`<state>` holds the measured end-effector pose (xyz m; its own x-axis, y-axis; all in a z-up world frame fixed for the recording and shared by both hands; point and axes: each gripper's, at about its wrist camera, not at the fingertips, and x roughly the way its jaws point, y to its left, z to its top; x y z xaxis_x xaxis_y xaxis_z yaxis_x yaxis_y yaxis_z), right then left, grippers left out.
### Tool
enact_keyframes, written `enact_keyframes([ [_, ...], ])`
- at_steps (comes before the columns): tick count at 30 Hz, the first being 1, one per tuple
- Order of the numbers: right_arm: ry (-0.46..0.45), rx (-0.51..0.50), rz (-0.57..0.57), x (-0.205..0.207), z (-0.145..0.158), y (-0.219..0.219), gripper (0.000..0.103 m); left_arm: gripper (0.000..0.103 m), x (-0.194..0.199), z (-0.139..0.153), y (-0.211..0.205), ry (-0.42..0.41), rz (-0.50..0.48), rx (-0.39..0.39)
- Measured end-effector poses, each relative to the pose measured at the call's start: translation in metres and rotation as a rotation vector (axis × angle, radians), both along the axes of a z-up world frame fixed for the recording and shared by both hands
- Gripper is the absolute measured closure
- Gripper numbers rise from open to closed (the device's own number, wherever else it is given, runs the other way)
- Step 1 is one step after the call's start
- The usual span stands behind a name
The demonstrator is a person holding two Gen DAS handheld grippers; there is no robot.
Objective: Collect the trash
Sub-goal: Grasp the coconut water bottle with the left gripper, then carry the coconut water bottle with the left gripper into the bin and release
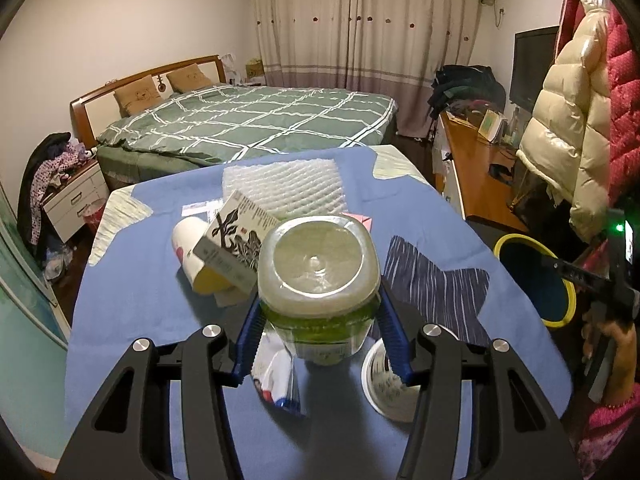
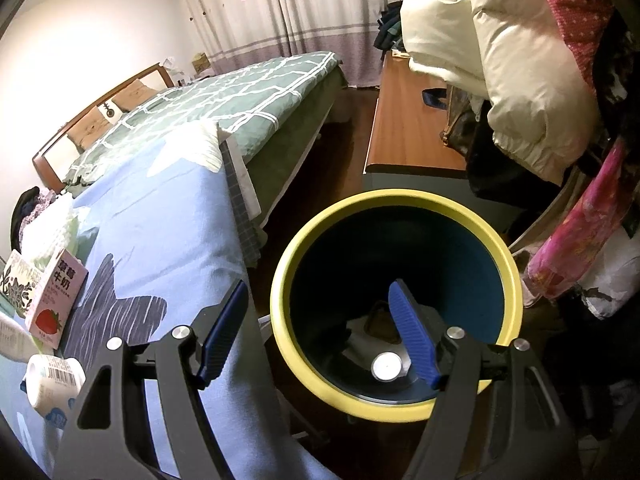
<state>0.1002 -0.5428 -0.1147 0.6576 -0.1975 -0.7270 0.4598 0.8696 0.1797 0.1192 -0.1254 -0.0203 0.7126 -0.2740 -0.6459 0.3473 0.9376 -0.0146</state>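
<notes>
2 claws are at work here: the left gripper (image 1: 320,320) squeezes a see-through plastic bottle (image 1: 318,276) with a green label, holding it up over the blue table cloth (image 1: 132,304), and the right gripper (image 2: 320,332) has nothing in it, its jaws wide apart on either side of the near rim of the yellow-rimmed bin (image 2: 396,200). This looks like the carrying step. Next, I think the bottle must go across to the bin at the table's right side and be let go above the dark hole.

Clear green-labelled bottle (image 1: 318,280) held base-forward above table; yellow-rimmed bin (image 2: 396,300) alongside.
</notes>
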Motion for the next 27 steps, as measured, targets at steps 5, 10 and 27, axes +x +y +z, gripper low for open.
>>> enact_keyframes([
  [5, -0.011, 0.001, -0.001, -0.001, 0.001, 0.000, 0.034, 0.051, 0.000, 0.008, -0.003, -0.016, -0.005, 0.000],
  [10, -0.023, 0.005, 0.006, -0.005, 0.004, 0.002, 0.034, 0.051, -0.006, 0.026, -0.004, -0.058, -0.014, -0.001],
  [27, -0.071, -0.009, -0.023, -0.053, 0.023, -0.015, 0.034, 0.051, -0.008, 0.085, -0.098, -0.133, -0.229, -0.045],
])
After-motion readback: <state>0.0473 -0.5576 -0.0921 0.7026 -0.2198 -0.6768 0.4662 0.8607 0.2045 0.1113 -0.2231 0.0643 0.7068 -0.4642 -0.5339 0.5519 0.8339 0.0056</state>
